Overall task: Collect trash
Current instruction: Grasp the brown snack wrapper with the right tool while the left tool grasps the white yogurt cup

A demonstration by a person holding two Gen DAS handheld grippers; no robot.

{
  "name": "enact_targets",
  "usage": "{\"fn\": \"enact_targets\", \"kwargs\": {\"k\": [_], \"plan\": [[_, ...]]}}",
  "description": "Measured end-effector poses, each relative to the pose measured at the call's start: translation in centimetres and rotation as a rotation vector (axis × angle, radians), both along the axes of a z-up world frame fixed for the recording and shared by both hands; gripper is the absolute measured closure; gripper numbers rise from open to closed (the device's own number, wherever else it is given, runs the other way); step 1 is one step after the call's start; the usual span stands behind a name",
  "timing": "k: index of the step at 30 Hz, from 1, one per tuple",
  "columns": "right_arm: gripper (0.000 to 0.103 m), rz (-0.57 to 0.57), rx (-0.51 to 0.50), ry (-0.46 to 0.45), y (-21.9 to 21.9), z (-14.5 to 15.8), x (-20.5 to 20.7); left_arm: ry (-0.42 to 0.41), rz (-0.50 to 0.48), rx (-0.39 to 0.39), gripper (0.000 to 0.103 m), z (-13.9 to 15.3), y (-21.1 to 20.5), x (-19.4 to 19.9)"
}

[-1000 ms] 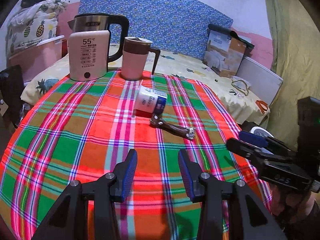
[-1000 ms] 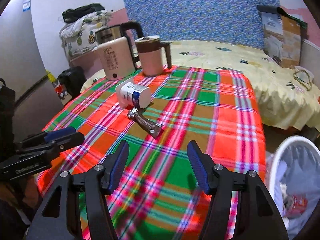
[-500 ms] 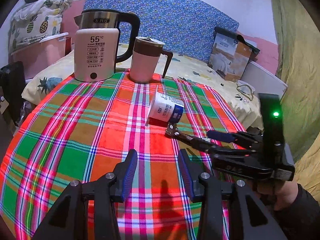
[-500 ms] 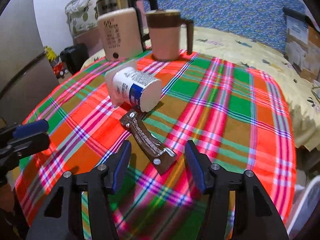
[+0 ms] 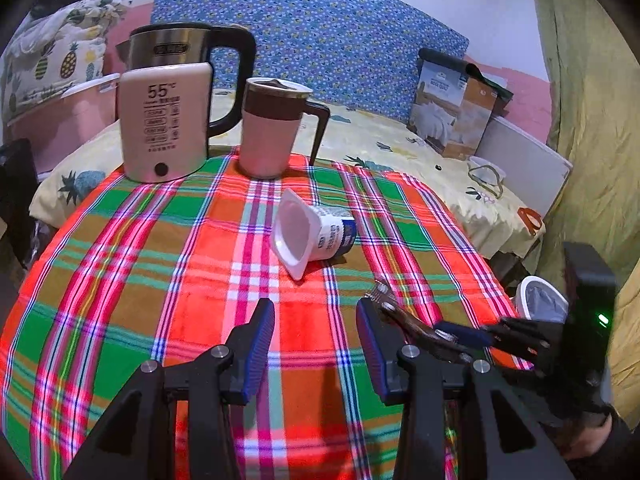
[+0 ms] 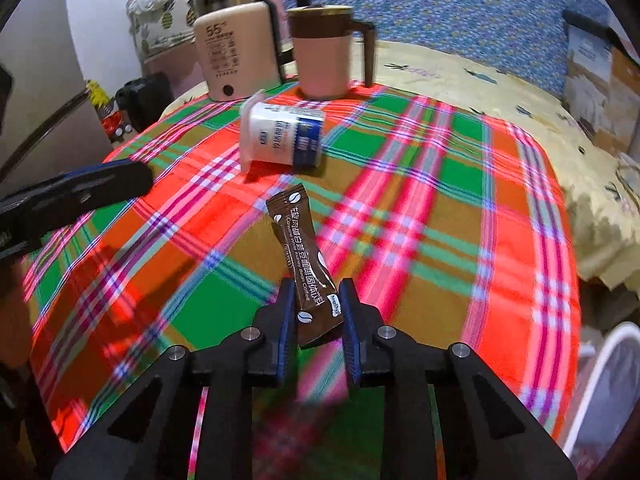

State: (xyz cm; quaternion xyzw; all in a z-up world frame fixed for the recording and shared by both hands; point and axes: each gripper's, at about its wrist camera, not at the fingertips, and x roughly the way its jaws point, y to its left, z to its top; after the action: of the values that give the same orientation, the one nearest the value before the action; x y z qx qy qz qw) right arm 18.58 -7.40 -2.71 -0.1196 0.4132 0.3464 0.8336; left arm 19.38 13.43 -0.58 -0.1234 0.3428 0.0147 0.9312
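Note:
A brown coffee sachet (image 6: 304, 256) lies on the plaid tablecloth (image 6: 420, 208); its near end sits between my right gripper (image 6: 316, 320) pads, whose jaws are closing and touch both its edges. From the left wrist view the sachet (image 5: 404, 316) tilts up out of the right gripper (image 5: 460, 336). A white yogurt cup (image 5: 316, 236) lies on its side mid-table, its mouth toward my left gripper (image 5: 316, 340), which hovers open a short way in front of it with nothing between its fingers. The cup (image 6: 280, 136) lies just beyond the sachet.
An electric kettle (image 5: 164, 120) and a pink lidded mug (image 5: 272, 128) stand at the table's far edge. A white bin (image 5: 540, 300) with a grey liner sits on the floor right of the table. A bed with a cardboard box (image 5: 456, 108) lies behind.
My right gripper came forward and down onto the sachet and its jaws narrowed around the near end. My left gripper shifted across the table, closer to the yogurt cup, still open.

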Motion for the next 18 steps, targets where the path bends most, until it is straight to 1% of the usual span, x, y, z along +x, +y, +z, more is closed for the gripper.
{"fn": "enact_targets", "kwargs": {"k": [4, 8, 15, 16, 17, 18], "plan": [[0.079, -0.049, 0.041, 0.025, -2.5, -0.1, -0.1, -0.015, -0.014, 0.035, 0.061, 0.1, -0.2, 2.0], [0.079, -0.09, 0.081, 0.046, -4.1, -0.1, 0.3, -0.011, -0.024, 0.074, 0.061, -0.6, -0.1, 4.7], [0.079, -0.129, 0.111, 0.065, -5.6, -0.4, 0.9, 0.033, -0.047, 0.059, 0.061, -2.4, 0.4, 8.2], [0.079, -0.133, 0.115, 0.065, -5.8, -0.4, 1.0, 0.037, -0.051, 0.056, 0.064, -2.5, 0.4, 8.4], [0.079, -0.139, 0.121, 0.067, -5.9, -0.5, 1.1, 0.043, -0.057, 0.053, 0.07, -2.7, 0.2, 8.8], [0.079, -0.142, 0.125, 0.068, -6.0, -0.4, 1.1, 0.048, -0.065, 0.057, 0.074, -2.8, 0.0, 9.1]]}}
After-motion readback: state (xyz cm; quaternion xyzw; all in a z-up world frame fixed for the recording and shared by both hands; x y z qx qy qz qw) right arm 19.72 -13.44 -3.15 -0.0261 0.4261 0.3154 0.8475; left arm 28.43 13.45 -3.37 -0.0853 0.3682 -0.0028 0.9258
